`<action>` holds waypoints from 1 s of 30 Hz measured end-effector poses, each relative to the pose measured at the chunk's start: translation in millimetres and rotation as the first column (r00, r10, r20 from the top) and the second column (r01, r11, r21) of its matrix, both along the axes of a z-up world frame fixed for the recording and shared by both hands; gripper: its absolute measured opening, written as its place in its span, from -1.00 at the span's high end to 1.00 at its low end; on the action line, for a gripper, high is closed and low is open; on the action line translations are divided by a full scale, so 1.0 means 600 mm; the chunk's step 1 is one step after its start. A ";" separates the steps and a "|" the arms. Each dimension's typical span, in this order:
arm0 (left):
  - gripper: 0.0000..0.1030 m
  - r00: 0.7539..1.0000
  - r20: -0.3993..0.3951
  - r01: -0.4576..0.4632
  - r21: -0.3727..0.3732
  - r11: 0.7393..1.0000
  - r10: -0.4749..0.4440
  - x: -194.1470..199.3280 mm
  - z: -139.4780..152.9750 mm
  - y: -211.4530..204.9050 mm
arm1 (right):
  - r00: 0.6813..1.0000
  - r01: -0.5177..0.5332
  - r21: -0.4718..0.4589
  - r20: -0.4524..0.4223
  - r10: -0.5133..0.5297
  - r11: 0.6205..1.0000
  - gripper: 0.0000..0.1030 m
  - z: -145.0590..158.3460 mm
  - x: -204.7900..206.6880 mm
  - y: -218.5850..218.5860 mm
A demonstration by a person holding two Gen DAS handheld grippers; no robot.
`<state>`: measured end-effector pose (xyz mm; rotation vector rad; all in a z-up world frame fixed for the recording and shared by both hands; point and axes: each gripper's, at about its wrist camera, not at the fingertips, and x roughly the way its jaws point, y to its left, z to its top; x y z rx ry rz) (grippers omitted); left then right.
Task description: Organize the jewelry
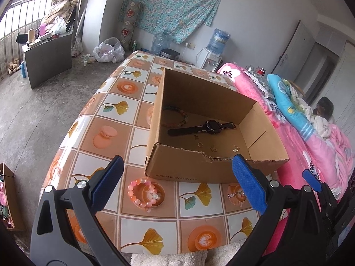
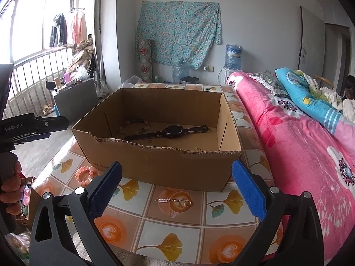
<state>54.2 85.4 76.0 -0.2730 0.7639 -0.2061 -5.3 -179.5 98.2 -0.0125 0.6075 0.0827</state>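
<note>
Still: both grippers, left gripper (image 1: 177,184) and right gripper (image 2: 176,187), wide apart, empty; thin chain (image 2: 175,201) lies flat on table (image 2: 177,232), pads may slip.

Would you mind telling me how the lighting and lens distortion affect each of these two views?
Left wrist view: strong fisheye bows the table edge, daylight is soft, and the cardboard box interior is shaded yet legible. Right wrist view: the window is blown out white, and corners vignette black.
</note>
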 end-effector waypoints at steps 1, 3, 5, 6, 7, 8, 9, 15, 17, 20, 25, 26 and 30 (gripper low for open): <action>-0.84 1.000 0.001 0.004 0.004 1.000 -0.004 0.000 -0.001 -0.002 | 1.000 -0.003 0.003 -0.002 0.003 1.000 -0.87 -0.001 0.001 0.000; -0.84 1.000 0.000 0.014 0.015 1.000 -0.014 -0.001 -0.005 -0.007 | 1.000 -0.008 0.014 -0.001 0.008 1.000 -0.87 -0.003 0.000 -0.001; -0.83 0.999 0.011 0.029 0.039 0.999 -0.030 -0.004 -0.007 -0.014 | 1.000 -0.018 0.044 0.003 0.018 0.999 -0.87 -0.007 -0.002 -0.006; -0.84 0.999 0.016 0.039 0.053 0.998 -0.040 -0.006 -0.009 -0.018 | 1.000 -0.026 0.062 0.001 0.026 0.998 -0.87 -0.010 -0.002 -0.009; -0.84 0.998 0.021 0.050 0.064 0.997 -0.052 -0.007 -0.011 -0.022 | 0.999 -0.034 0.078 -0.001 0.034 0.996 -0.87 -0.014 -0.004 -0.012; -0.83 0.998 0.026 0.060 0.077 0.995 -0.062 -0.009 -0.012 -0.027 | 0.999 -0.042 0.092 -0.003 0.043 0.995 -0.87 -0.022 -0.008 -0.017; -0.83 0.997 0.029 0.070 0.090 0.993 -0.073 -0.010 -0.016 -0.033 | 0.999 -0.048 0.102 -0.008 0.049 0.994 -0.87 -0.032 -0.012 -0.022; -0.83 0.981 0.021 0.181 0.230 0.956 -0.191 -0.023 -0.057 -0.101 | 0.995 0.000 0.180 -0.099 0.018 0.984 -0.87 -0.112 -0.049 -0.084; -0.82 0.969 0.003 0.238 0.267 0.934 -0.247 -0.028 -0.077 -0.130 | 0.992 0.033 0.221 -0.127 -0.004 0.975 -0.87 -0.132 -0.054 -0.106; -0.53 0.945 -0.026 0.316 0.314 0.895 -0.325 -0.030 -0.102 -0.172 | 0.988 0.030 0.281 -0.151 0.013 0.959 -0.87 -0.148 -0.052 -0.126; -0.21 0.895 -0.052 0.434 0.336 0.836 -0.444 -0.028 -0.134 -0.225 | 0.984 -0.010 0.340 -0.163 0.069 0.940 -0.43 -0.153 -0.030 -0.126; -0.12 0.882 -0.054 0.455 0.350 0.819 -0.467 -0.027 -0.139 -0.235 | 0.984 -0.010 0.348 -0.166 0.072 0.937 -0.36 -0.155 -0.026 -0.126; 0.15 0.832 -0.058 0.525 0.400 0.751 -0.551 -0.025 -0.159 -0.271 | 0.978 -0.007 0.334 -0.194 0.076 0.942 -0.11 -0.166 -0.010 -0.117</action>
